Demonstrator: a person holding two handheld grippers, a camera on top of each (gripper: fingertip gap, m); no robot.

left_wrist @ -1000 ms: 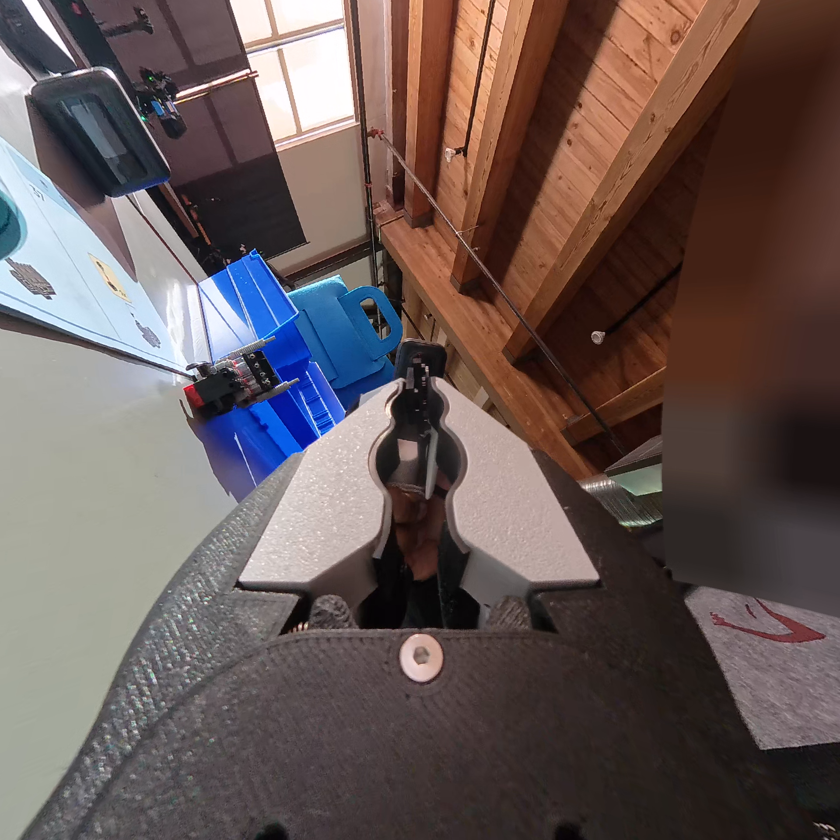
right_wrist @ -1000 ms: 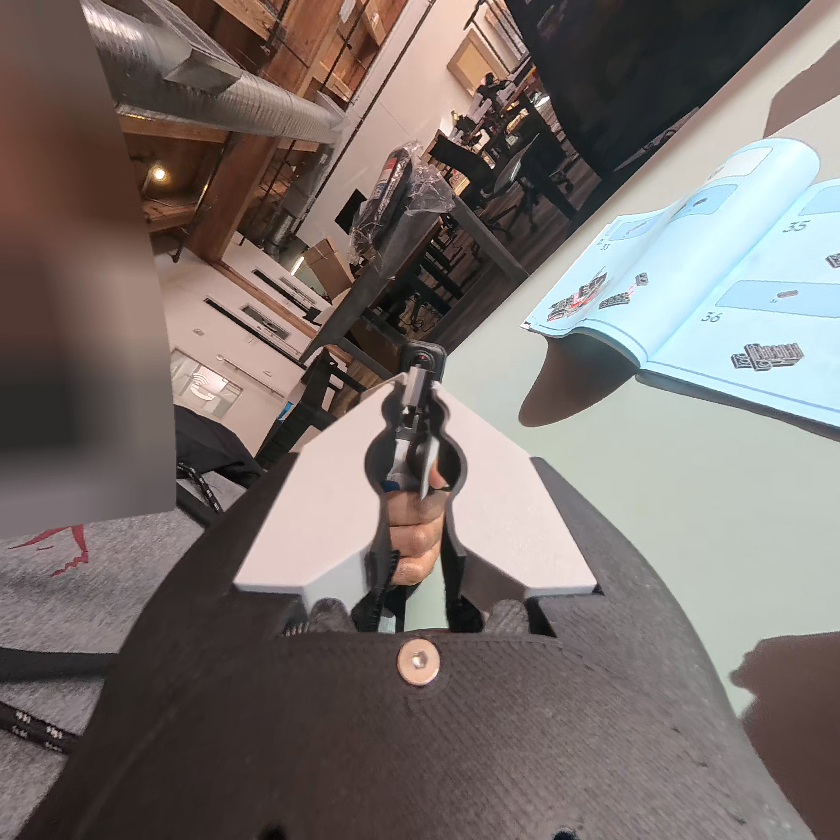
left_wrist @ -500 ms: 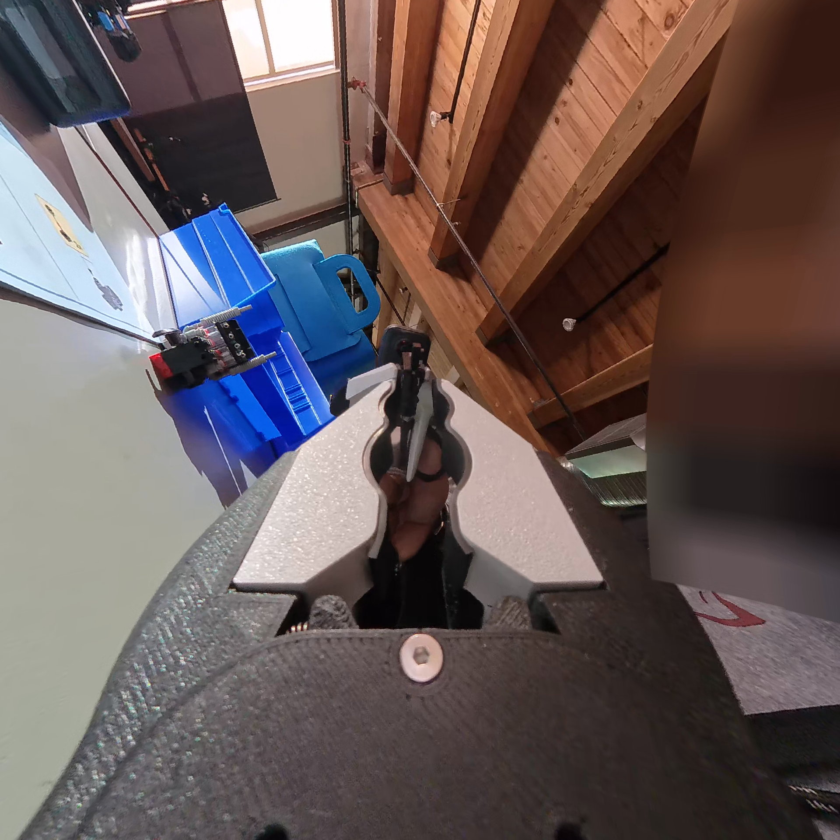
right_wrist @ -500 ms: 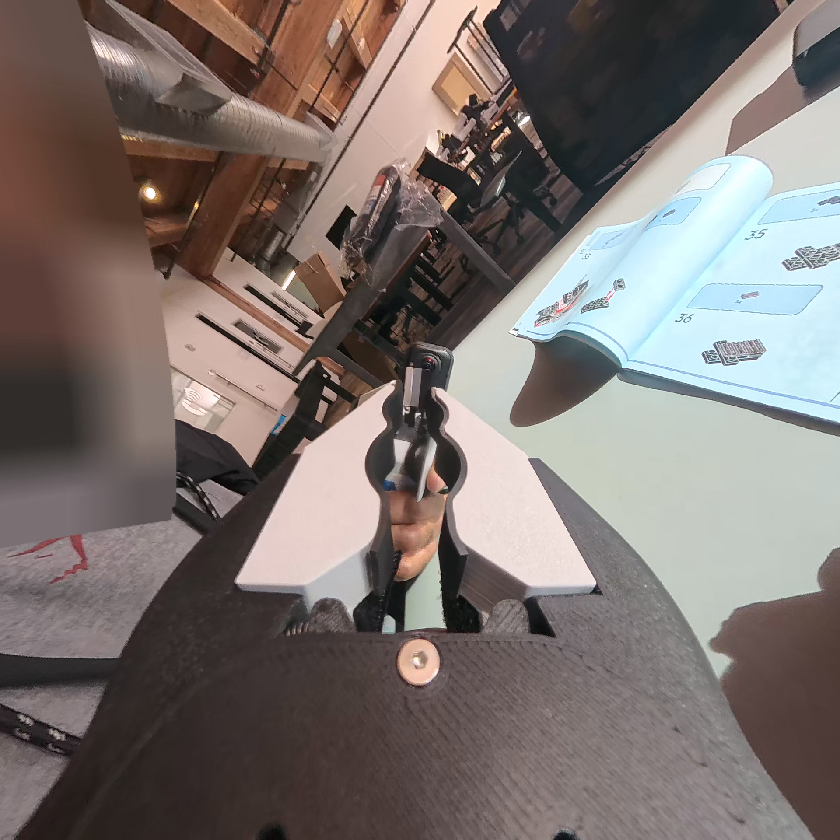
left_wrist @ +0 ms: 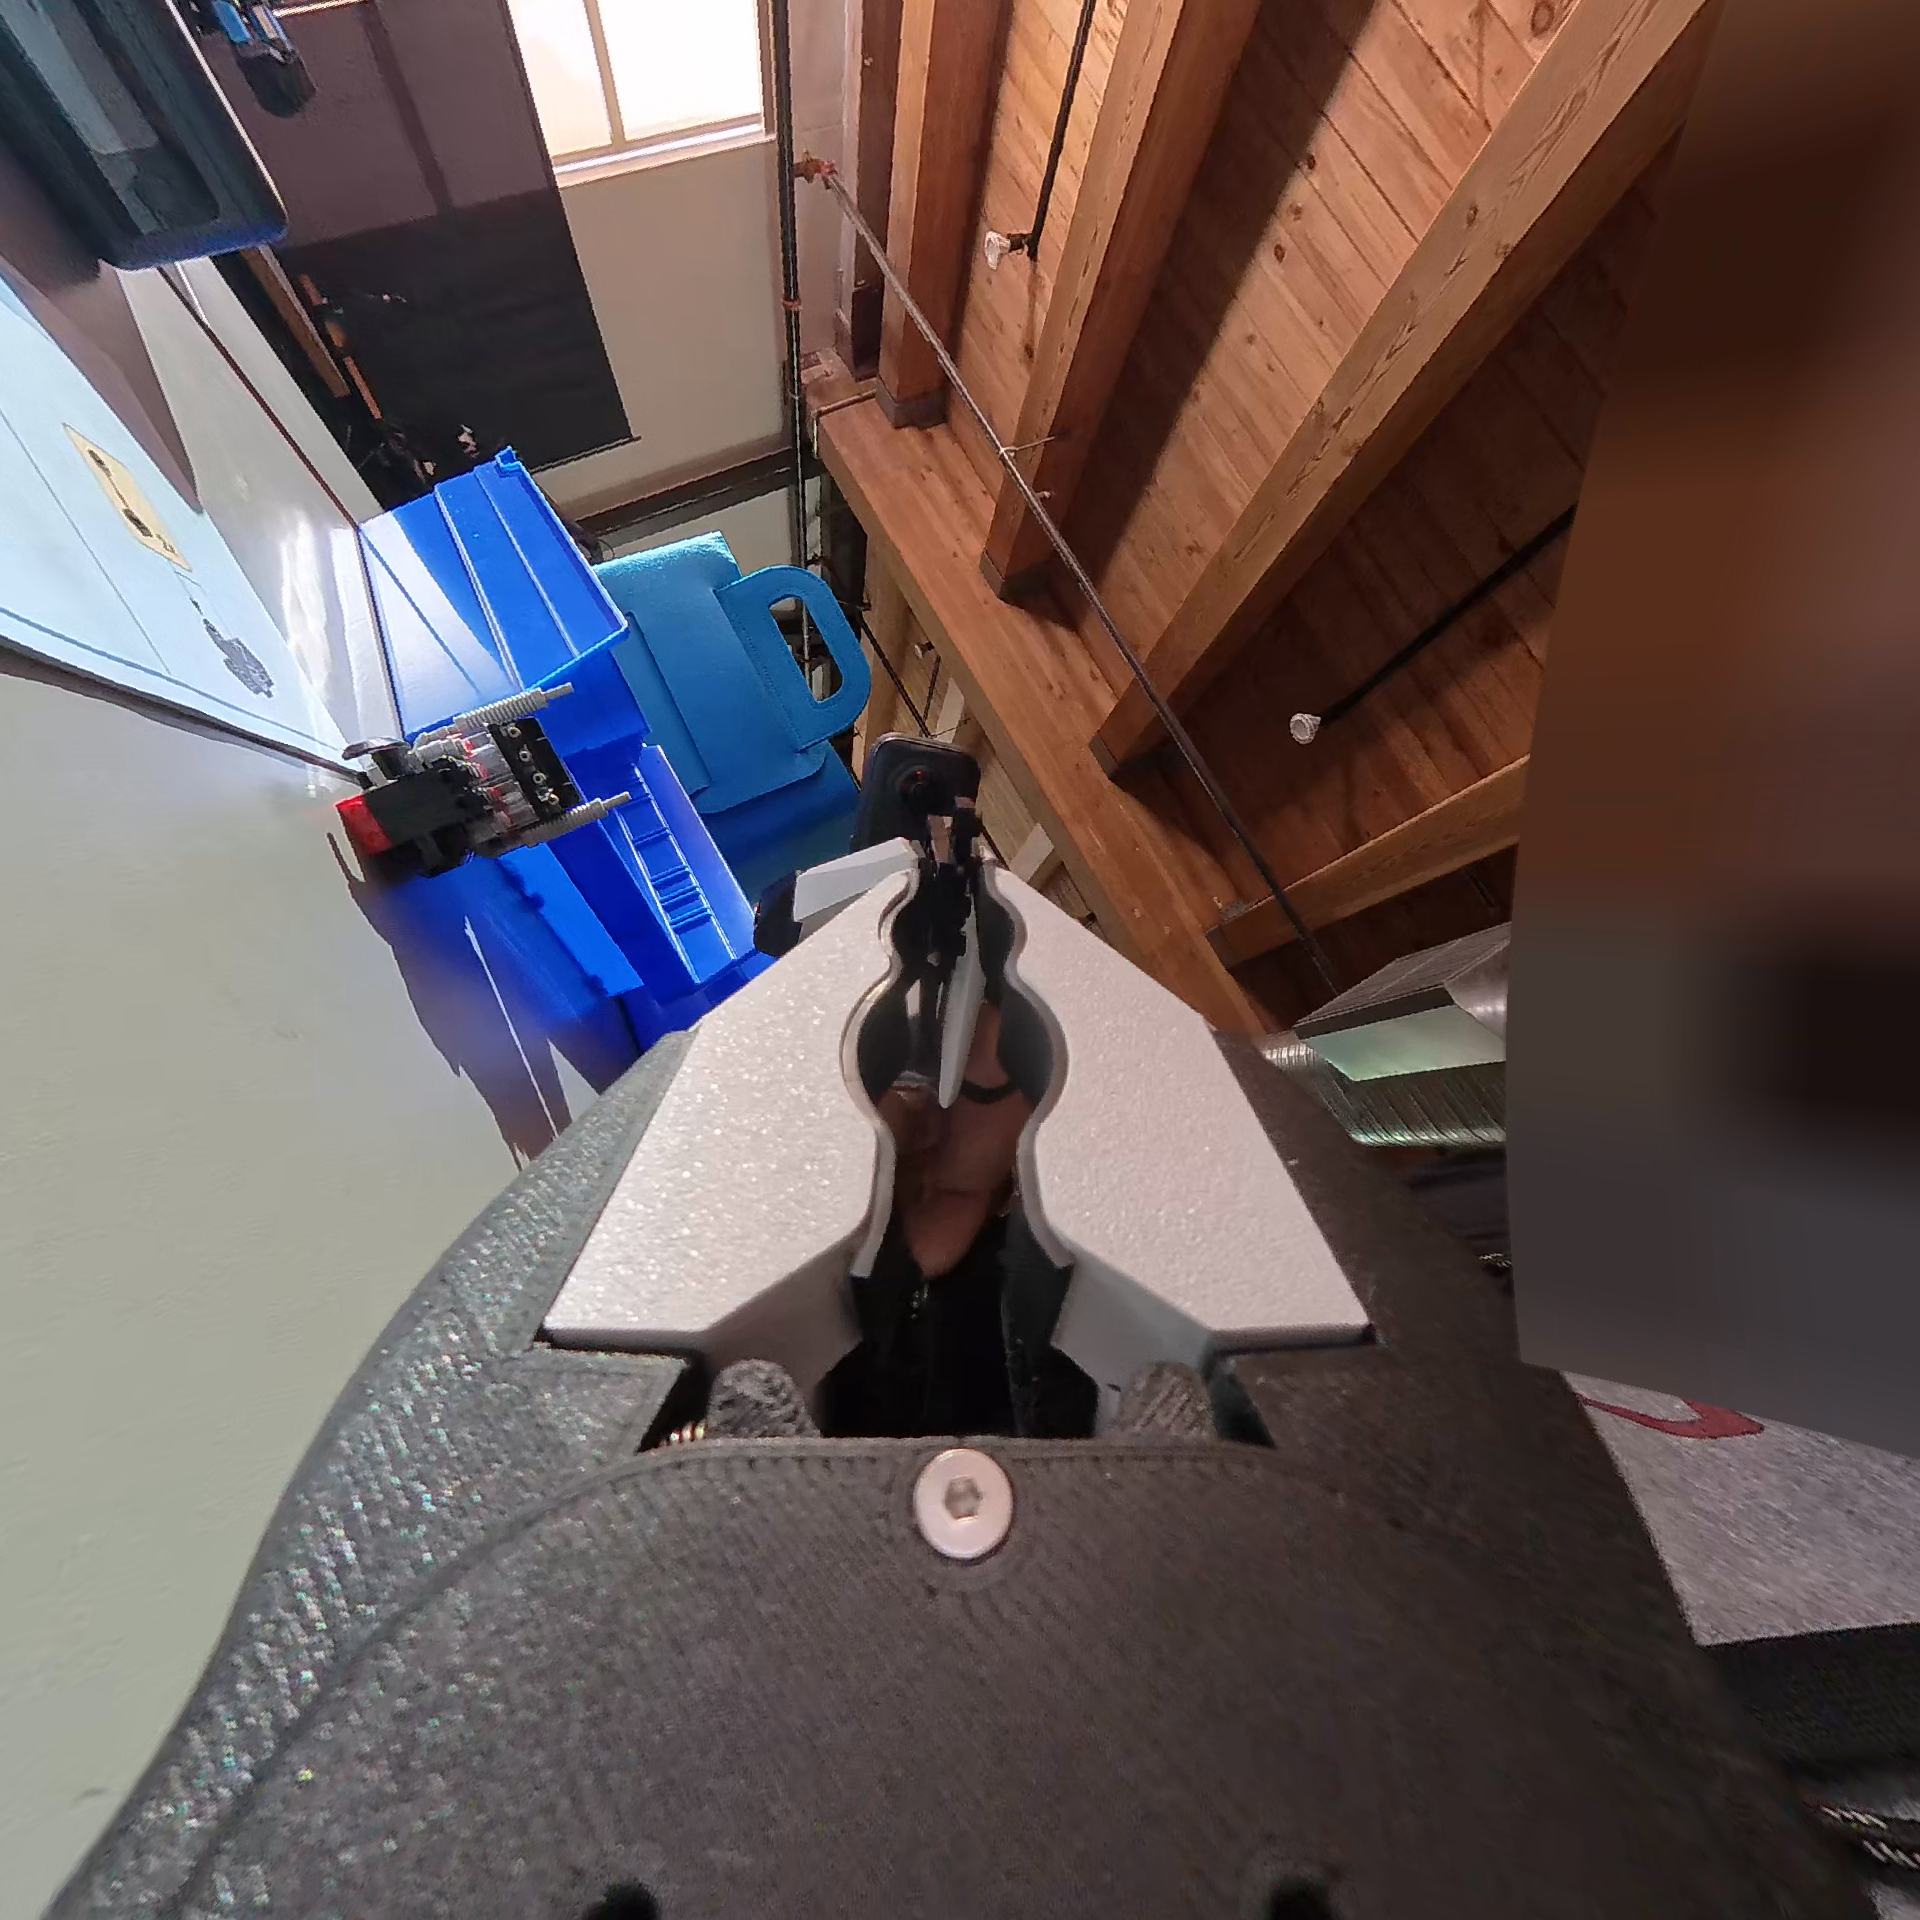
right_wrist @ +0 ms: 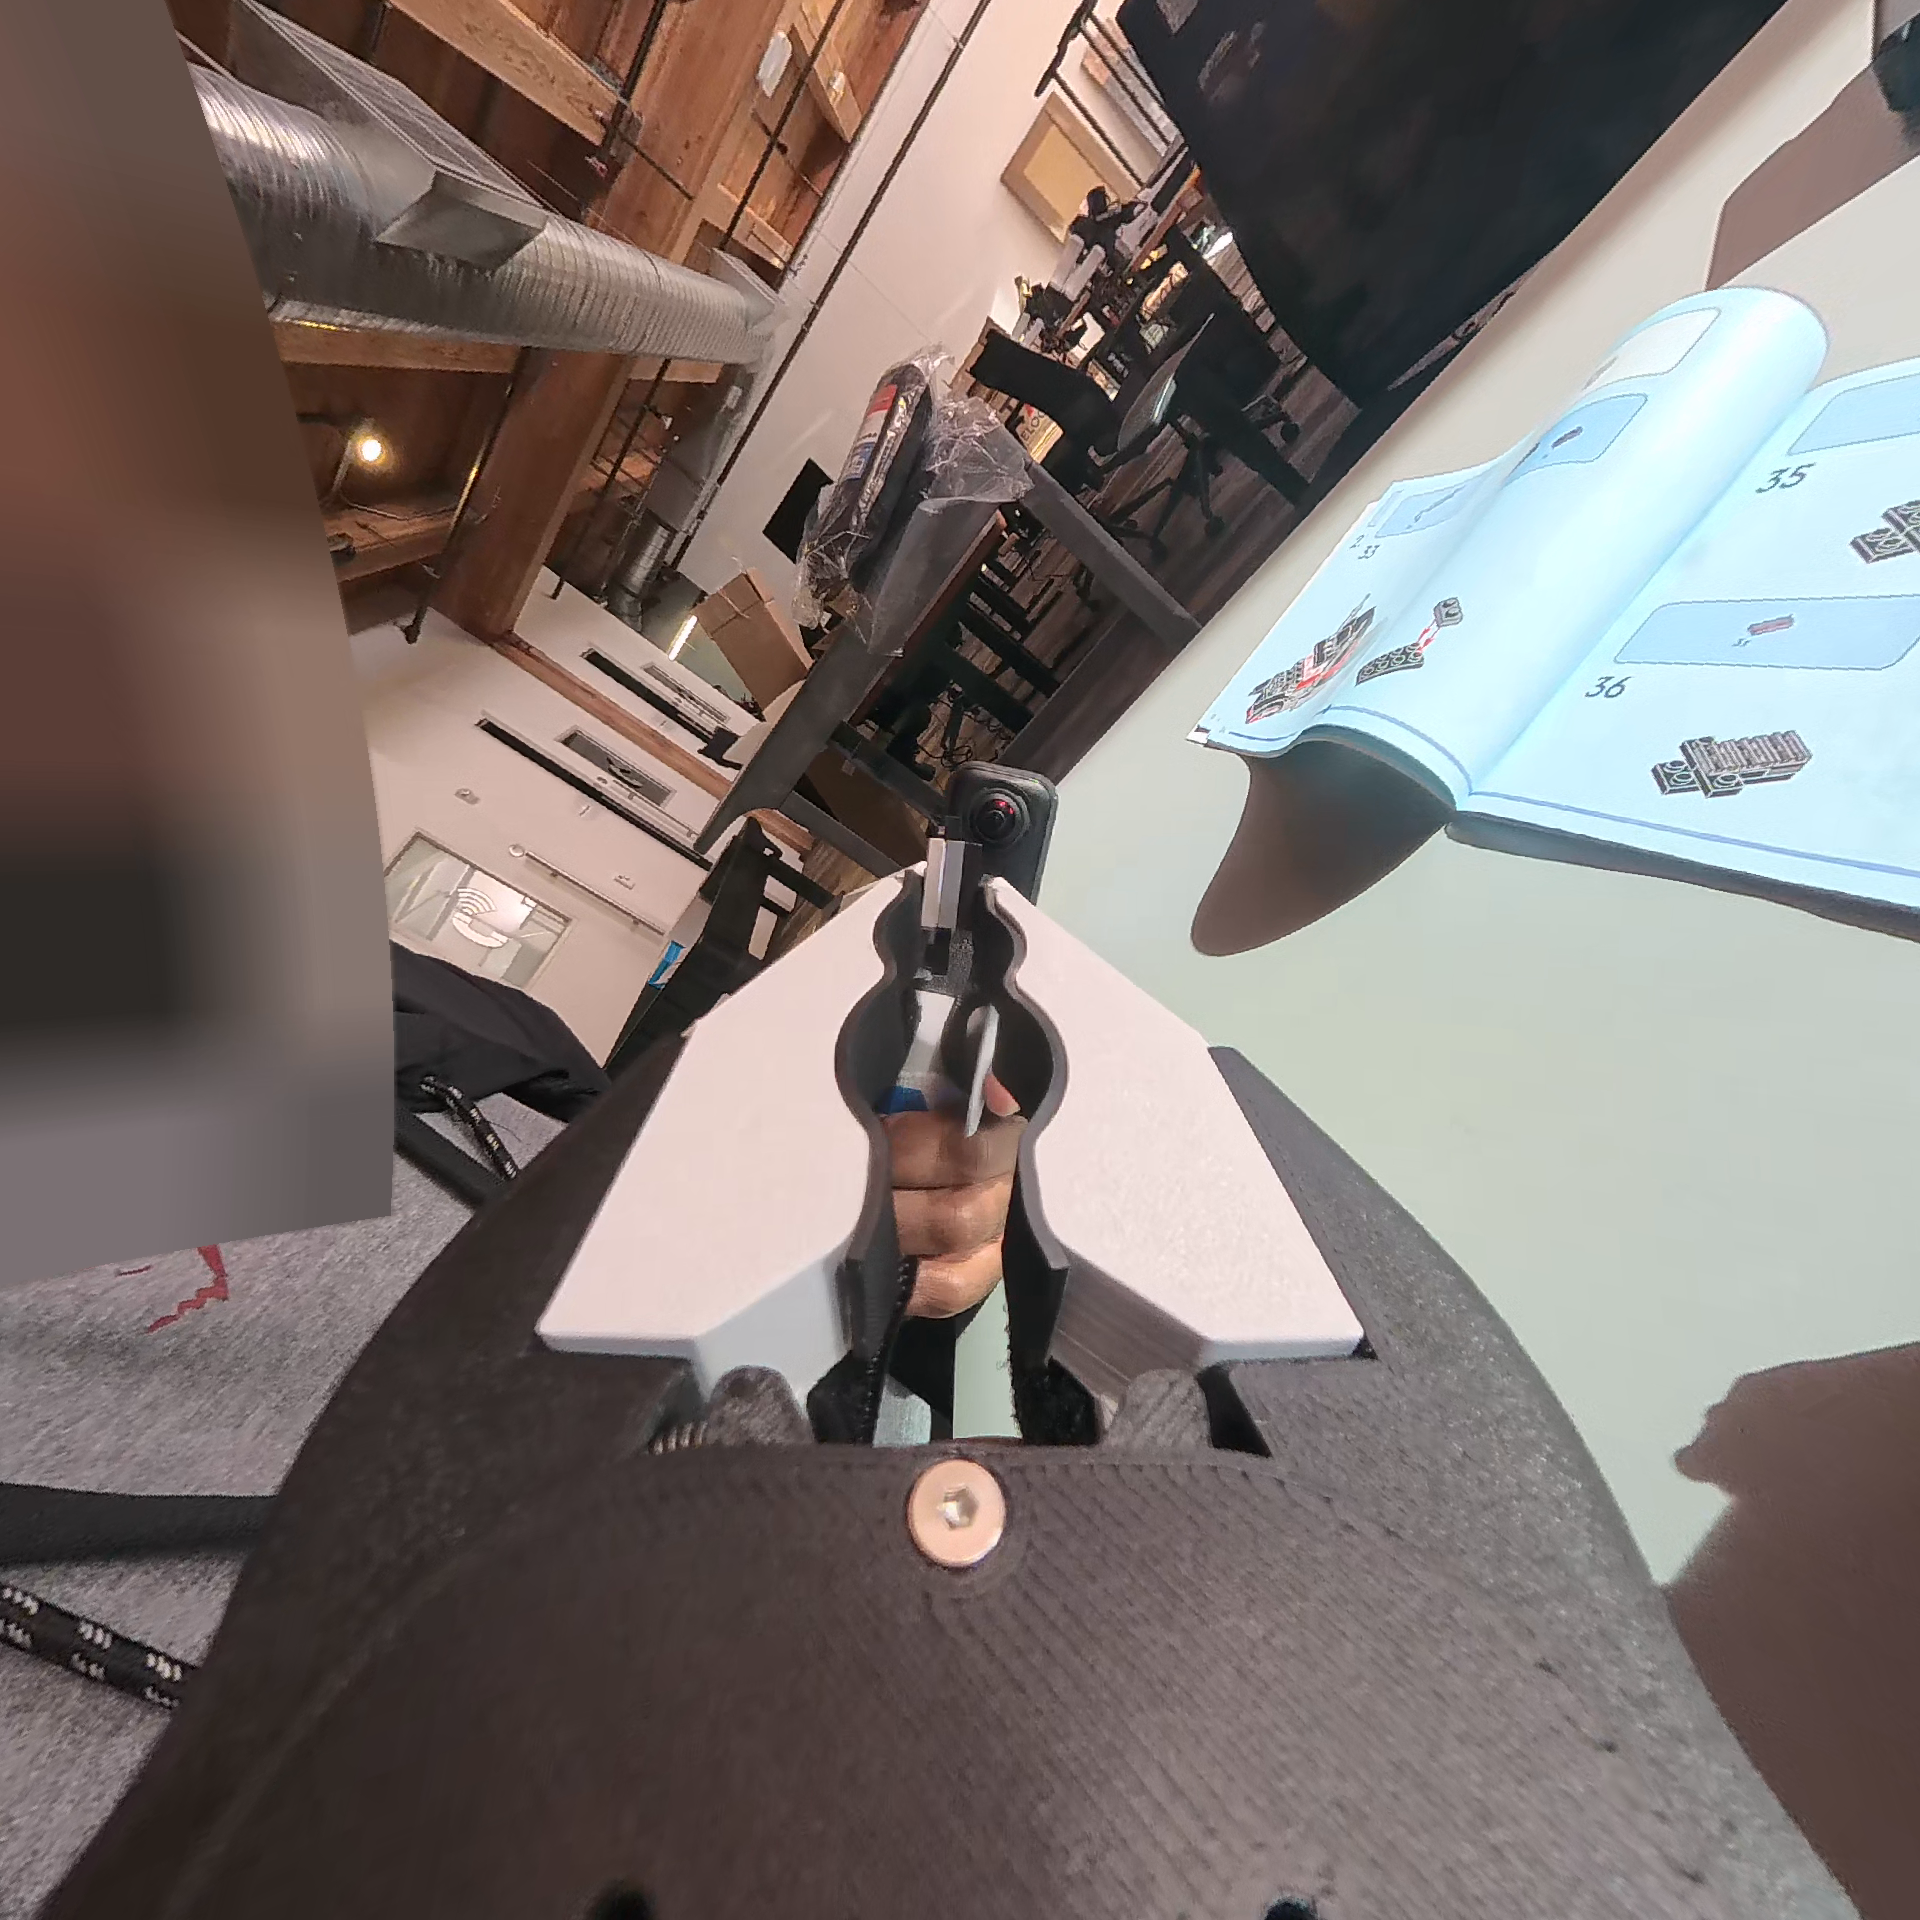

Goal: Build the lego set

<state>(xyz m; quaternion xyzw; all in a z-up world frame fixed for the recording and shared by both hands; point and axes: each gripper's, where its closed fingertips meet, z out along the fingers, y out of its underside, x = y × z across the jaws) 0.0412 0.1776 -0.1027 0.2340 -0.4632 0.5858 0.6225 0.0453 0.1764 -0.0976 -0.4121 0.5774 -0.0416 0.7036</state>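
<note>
My left gripper (left_wrist: 943, 883) is shut on a small black lego piece (left_wrist: 940, 914), held in the air above the pale green table (left_wrist: 156, 1091). My right gripper (right_wrist: 951, 899) is shut on a small light grey lego piece (right_wrist: 940, 883). The two grippers point at each other, tip to tip, and the pieces meet between them. Each view shows the other gripper's camera just past the tips. A partly built black, red and grey lego model (left_wrist: 457, 790) stands on the table beside a blue bin (left_wrist: 499, 613). The open instruction booklet (right_wrist: 1662, 644) lies on the table and also shows in the left wrist view (left_wrist: 73, 540).
A blue handled container (left_wrist: 748, 665) stands behind the bin. A dark monitor (left_wrist: 125, 135) is at the table's far end. The person's grey sleeve (right_wrist: 156, 1382) and a hand (right_wrist: 945, 1195) are close behind the grippers. Desks and chairs (right_wrist: 1091, 436) fill the room beyond. Left and right tips are no more than a few centimetres apart.
Both grippers stayed shut and drew closer, so the pieces at their tips now meet. The left view has swung, shifting the model and bin. The booklet slid right in the right view.
</note>
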